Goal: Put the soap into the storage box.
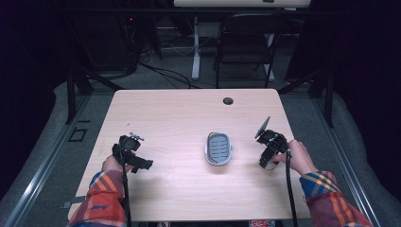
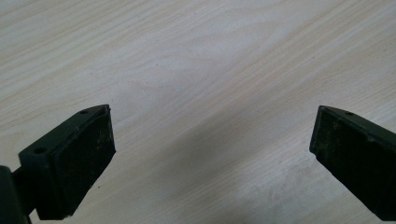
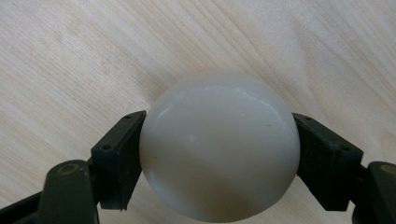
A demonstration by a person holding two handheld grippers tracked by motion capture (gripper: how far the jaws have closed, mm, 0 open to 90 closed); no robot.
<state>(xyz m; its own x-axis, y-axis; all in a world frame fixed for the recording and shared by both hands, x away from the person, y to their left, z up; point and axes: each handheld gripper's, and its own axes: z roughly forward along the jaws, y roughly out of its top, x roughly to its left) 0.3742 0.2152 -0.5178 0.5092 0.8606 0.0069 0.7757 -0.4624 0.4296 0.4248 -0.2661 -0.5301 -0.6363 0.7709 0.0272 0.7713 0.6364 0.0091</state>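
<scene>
A smooth white rounded object [image 3: 219, 140] sits clamped between the two black jaws of my right gripper [image 3: 219, 151], just above the wooden tabletop. From the high view, that right gripper [image 1: 268, 160] is at the table's right side, with the white object [image 1: 270, 165] at its tip. To its left, near the middle of the table, lies a small grey oval dish [image 1: 208, 150] with a ribbed inside. My left gripper [image 1: 137, 162] is at the table's left side. In its own view the left gripper [image 2: 212, 140] has its jaws wide apart over bare wood.
The light wooden table [image 1: 189, 118] has a round cable hole [image 1: 228, 100] near its far edge. Beyond it a black folding chair [image 1: 246, 42] and a white desk leg [image 1: 196, 47] stand on the floor. A person's plaid sleeves enter from the bottom.
</scene>
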